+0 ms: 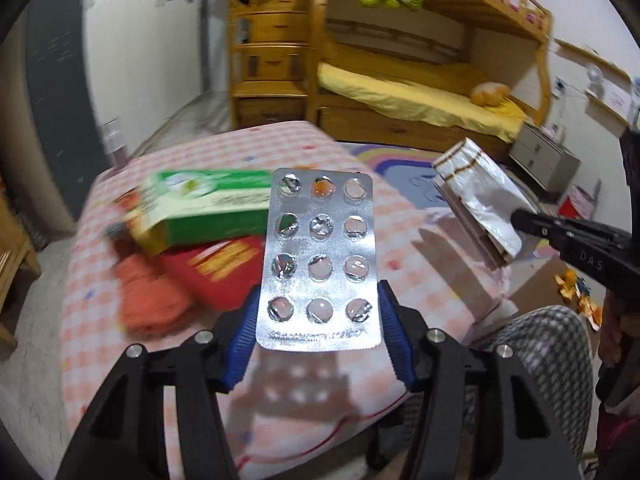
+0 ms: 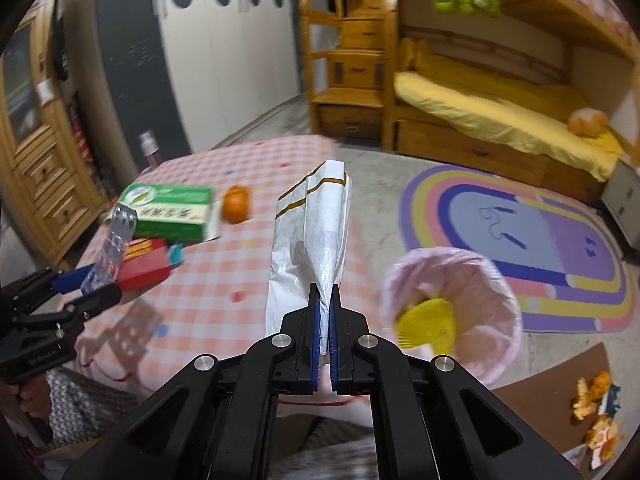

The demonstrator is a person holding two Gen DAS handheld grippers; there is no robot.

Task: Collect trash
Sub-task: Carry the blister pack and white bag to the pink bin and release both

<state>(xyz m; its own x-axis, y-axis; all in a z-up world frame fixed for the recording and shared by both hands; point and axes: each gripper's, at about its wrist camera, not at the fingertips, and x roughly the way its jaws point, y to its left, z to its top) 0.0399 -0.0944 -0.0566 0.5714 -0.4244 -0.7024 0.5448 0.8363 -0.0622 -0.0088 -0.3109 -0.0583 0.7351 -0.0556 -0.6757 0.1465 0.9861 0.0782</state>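
Observation:
An emptied silver blister pack (image 1: 320,256) stands upright in my left gripper (image 1: 318,292), whose blue pads press on its two long edges. In the right wrist view that pack (image 2: 118,236) hangs over the table's left side in the left gripper (image 2: 92,280). My right gripper (image 2: 325,292) is shut on the bottom edge of a white foil bag (image 2: 312,232) with gold stripes, held up above the table. From the left wrist view the bag (image 1: 480,200) is at the right, pinched by the right gripper (image 1: 520,218).
On the pink checked tablecloth (image 2: 224,280) lie a green box (image 2: 172,212), a red box (image 2: 144,264) and a mandarin (image 2: 236,204). A pink-lined bin (image 2: 500,292) holding something yellow stands right of the table. Orange peels (image 2: 596,400) litter the floor by a rug (image 2: 540,232).

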